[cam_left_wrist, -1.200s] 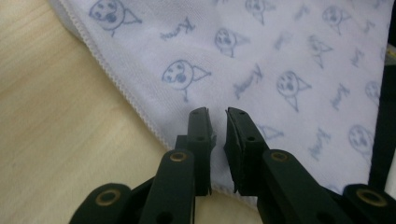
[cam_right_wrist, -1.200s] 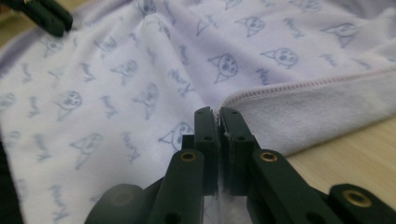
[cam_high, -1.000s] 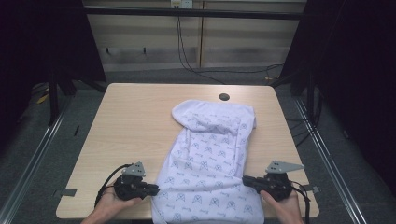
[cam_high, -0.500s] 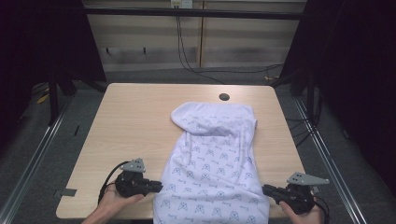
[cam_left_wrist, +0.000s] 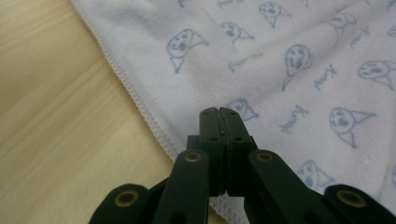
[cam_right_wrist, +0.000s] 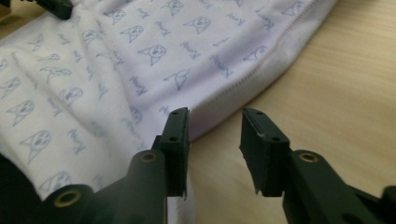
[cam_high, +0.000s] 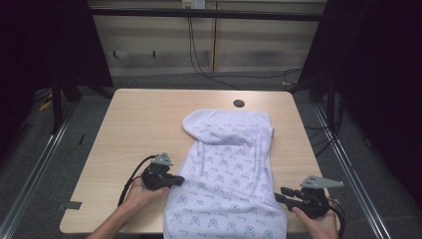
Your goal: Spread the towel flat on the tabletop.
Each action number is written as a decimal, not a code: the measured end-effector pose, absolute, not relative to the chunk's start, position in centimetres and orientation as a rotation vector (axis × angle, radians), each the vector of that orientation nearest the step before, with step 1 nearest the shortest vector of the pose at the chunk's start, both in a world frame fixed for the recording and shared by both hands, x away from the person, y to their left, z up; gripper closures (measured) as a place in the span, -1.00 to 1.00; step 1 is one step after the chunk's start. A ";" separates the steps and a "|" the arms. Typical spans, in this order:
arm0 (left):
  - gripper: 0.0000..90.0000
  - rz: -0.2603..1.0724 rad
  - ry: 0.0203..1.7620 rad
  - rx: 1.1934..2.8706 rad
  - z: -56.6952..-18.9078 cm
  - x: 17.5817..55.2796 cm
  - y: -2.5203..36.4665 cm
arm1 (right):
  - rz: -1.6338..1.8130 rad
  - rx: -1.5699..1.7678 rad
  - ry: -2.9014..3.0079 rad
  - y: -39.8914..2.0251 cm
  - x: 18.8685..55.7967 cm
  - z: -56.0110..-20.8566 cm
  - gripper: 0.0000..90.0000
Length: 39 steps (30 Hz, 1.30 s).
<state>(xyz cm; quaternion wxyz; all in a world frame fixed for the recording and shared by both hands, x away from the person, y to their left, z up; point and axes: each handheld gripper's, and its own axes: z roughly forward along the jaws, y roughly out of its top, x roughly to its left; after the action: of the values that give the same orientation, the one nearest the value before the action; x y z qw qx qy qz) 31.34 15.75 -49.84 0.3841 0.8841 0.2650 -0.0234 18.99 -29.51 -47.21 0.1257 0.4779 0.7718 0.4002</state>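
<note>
We saw a soft, matt white cloth (cam_high: 226,179) with printed blue figures and a stitched hem, a smooth pale wood-grain bench (cam_high: 139,124), and matt black plastic fingers (cam_right_wrist: 175,140).

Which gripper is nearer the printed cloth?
Left. The left gripper sits shut over the printed cloth at its edge; the right gripper stands open beside its other edge.

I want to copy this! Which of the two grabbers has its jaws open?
The right gripper: its jaws stand apart beside the cloth's edge. The left gripper has its jaws pressed shut.
</note>
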 end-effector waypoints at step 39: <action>0.87 -0.207 0.559 2.311 -49.3 24.9 18.4 | 0.965 1.407 2.382 -28.9 18.4 -48.4 0.84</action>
<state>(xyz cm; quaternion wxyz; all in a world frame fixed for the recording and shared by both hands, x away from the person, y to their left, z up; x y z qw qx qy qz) 24.91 18.41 -49.27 0.3687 0.9001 0.2178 -0.0807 18.35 -28.91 -48.40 0.1056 0.4775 0.8084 0.3275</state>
